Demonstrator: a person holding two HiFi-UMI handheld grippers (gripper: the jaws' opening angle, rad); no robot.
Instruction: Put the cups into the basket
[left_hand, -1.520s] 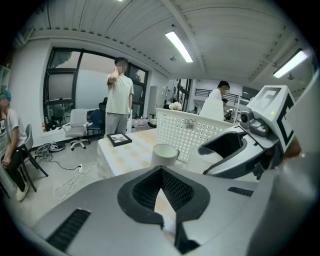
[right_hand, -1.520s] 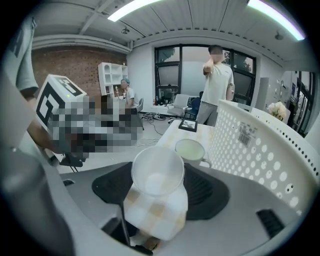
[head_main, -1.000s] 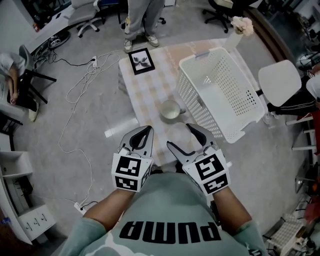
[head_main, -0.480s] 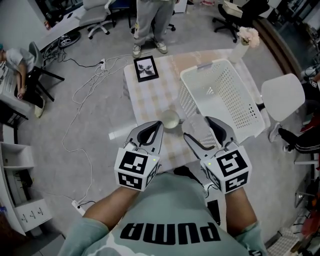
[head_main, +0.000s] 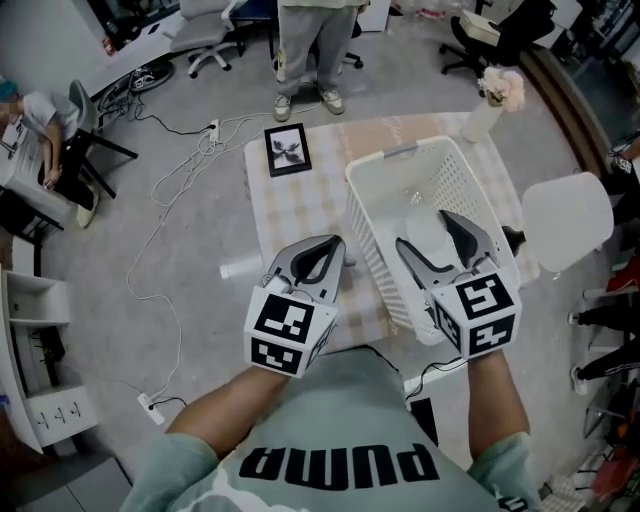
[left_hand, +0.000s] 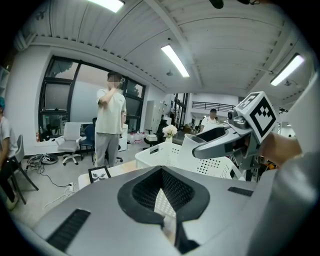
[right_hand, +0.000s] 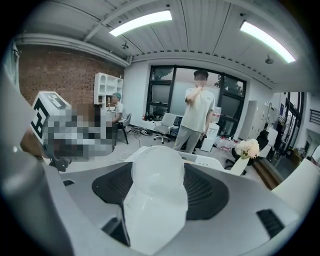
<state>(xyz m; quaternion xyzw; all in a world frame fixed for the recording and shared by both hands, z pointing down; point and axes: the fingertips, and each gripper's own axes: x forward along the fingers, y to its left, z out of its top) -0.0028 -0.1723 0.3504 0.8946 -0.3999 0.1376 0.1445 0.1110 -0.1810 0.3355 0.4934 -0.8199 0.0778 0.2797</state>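
Note:
A white plastic cup (head_main: 428, 245) is clamped between the jaws of my right gripper (head_main: 423, 228), which hangs over the white perforated basket (head_main: 392, 168). The right gripper view shows the cup (right_hand: 155, 192) filling the gap, bottom end pointing away. To the left, my left gripper (head_main: 333, 245) is above the checked table (head_main: 300, 205), jaws shut with nothing in them. In the left gripper view the left gripper's tips (left_hand: 167, 222) meet, and the right gripper (left_hand: 222, 142) with the cup (left_hand: 192, 145) shows in front of the basket (left_hand: 165, 155). I see no other cup.
A framed picture (head_main: 287, 149) lies at the table's far left corner. A vase of flowers (head_main: 495, 100) stands behind the basket. A white chair (head_main: 567, 220) is at the right. A person (head_main: 310, 40) stands beyond the table, and cables (head_main: 180, 200) run across the floor.
My right gripper has carried its cup rightward from above the table to above the basket. A cup seen on the table earlier is now out of sight near the left gripper.

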